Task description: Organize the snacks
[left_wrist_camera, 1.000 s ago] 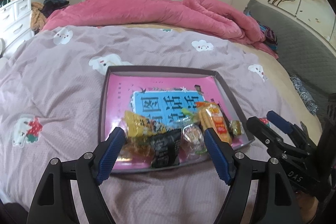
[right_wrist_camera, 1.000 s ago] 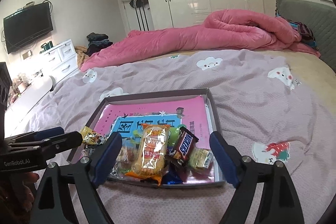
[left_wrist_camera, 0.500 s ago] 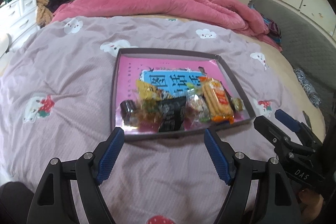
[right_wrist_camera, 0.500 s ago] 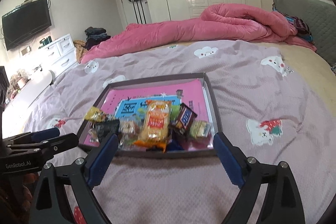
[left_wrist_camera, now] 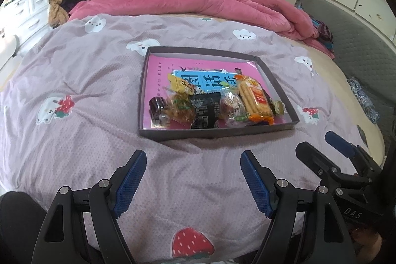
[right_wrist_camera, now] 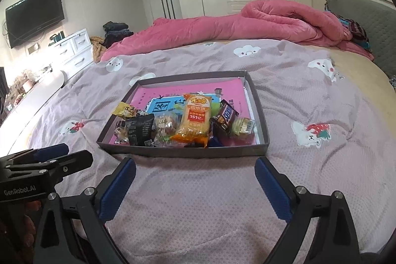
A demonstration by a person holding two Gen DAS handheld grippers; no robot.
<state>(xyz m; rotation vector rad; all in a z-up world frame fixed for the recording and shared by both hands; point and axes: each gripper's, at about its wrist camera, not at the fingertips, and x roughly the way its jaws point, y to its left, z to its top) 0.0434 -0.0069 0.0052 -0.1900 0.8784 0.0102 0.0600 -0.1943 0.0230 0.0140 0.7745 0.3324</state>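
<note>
Snacks are piled at the near end of a shallow box on the bed. Both grippers are held wide open and empty, short of the box. A careless grab could likely snag several wrappers.

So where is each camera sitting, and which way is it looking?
Left wrist: rides on the left gripper, looking forward along its open blue-padded fingers over the lilac bedspread at the shallow grey cardboard tray of snacks; the right gripper pokes in at the right.
Right wrist: rides on the right gripper, open too, facing the same tray; the left gripper shows at the left.
Both share the tray, the orange cracker pack and the crumpled pink duvet.
</note>
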